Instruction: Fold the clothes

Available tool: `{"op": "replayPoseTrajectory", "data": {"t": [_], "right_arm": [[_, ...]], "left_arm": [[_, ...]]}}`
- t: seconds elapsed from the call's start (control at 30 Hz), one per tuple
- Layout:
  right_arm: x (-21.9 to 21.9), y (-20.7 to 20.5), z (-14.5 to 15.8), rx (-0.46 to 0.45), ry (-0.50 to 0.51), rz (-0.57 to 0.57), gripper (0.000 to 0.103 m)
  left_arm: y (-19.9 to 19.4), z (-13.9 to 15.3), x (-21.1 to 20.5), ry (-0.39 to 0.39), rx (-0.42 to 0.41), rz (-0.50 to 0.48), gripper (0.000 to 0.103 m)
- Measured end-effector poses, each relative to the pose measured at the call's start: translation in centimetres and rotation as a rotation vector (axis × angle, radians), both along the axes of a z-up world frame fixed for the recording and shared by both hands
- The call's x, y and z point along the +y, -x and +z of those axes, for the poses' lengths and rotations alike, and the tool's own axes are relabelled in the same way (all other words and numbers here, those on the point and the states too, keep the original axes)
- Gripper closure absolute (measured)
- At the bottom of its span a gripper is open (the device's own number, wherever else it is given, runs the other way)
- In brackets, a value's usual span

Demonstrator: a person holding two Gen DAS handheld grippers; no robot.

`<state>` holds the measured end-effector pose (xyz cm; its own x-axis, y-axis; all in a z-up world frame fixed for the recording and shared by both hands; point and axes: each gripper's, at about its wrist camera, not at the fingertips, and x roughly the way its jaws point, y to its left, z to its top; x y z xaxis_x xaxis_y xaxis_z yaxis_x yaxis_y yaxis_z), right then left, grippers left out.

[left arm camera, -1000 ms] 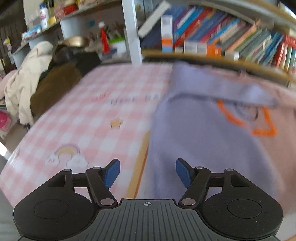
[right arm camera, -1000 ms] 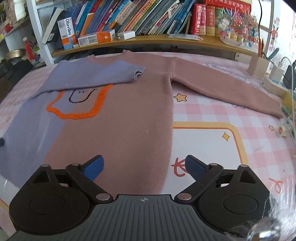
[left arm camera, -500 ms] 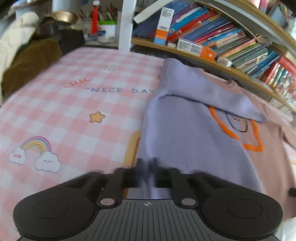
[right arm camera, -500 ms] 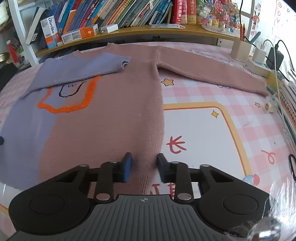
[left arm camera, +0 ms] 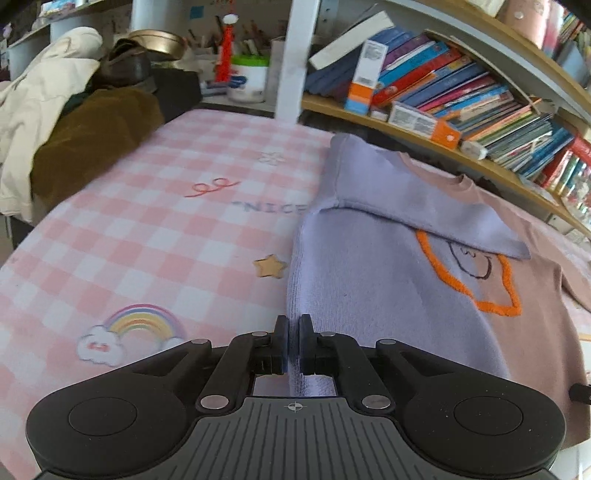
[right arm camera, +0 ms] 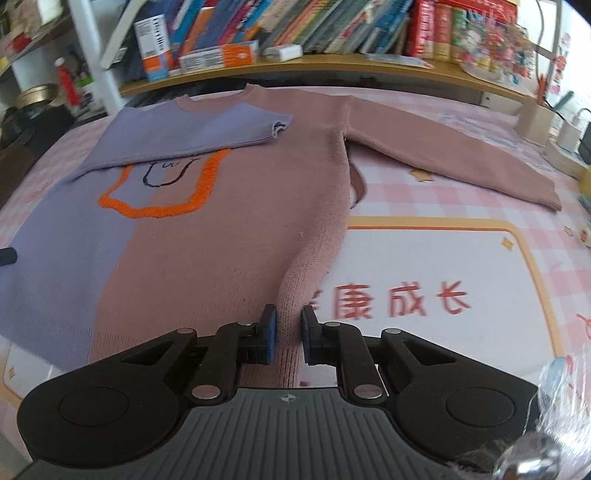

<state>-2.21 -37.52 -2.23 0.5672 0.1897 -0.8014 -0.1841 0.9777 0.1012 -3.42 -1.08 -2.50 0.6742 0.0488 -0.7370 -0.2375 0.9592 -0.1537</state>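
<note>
A two-tone sweater, lilac on one half and dusty pink on the other with an orange outlined patch, lies flat on a pink checked cloth. Its lilac sleeve is folded across the chest; the pink sleeve stretches out to the right. My left gripper is shut on the lilac side edge near the hem. My right gripper pinches a raised ridge of the pink side edge, its jaws still closing on the knit.
A wooden shelf of books runs along the far edge of the table. A heap of cream and brown clothes lies at the far left. A beige holder and chargers stand at the far right. Bare cloth lies left of the sweater.
Both grippers went from open to closed on the sweater's two side edges near the hem. Both views have shifted forward, and the pink edge now rises in a ridge between the right fingers.
</note>
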Motion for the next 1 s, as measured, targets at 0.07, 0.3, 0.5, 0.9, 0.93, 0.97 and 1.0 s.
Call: {"op": "replayPoseTrajectory", "data": {"t": [0.07, 0.3, 0.5, 0.9, 0.93, 0.97, 1.0], "right_arm": [[0.4, 0.3, 0.0, 0.003, 0.003, 0.003, 0.09], [1.0, 1.0, 0.1, 0.005, 0.002, -0.031, 0.09], [1.9, 1.7, 0.1, -0.005, 0.013, -0.05, 0.09], [3.1, 4.1, 2.2, -0.121, 0.049, -0.127, 0.036], [3.1, 4.4, 2.4, -0.133, 0.047, -0.133, 0.035], [3.2, 4.7, 2.6, -0.141, 0.047, -0.138, 0.032], [3.4, 5.0, 2.7, -0.15, 0.05, -0.144, 0.03]], "left_arm": [[0.1, -0.1, 0.5, -0.001, 0.004, -0.004, 0.099], [-0.1, -1.0, 1.6, 0.008, 0.007, -0.036, 0.099], [-0.3, -1.3, 2.4, 0.019, -0.003, -0.052, 0.099], [2.9, 1.2, 1.8, -0.005, -0.064, -0.042, 0.061], [3.2, 1.5, 1.6, -0.003, -0.07, -0.05, 0.059], [3.5, 1.7, 1.4, -0.002, -0.076, -0.057, 0.053], [3.7, 2.0, 1.1, -0.003, -0.081, -0.066, 0.05]]}}
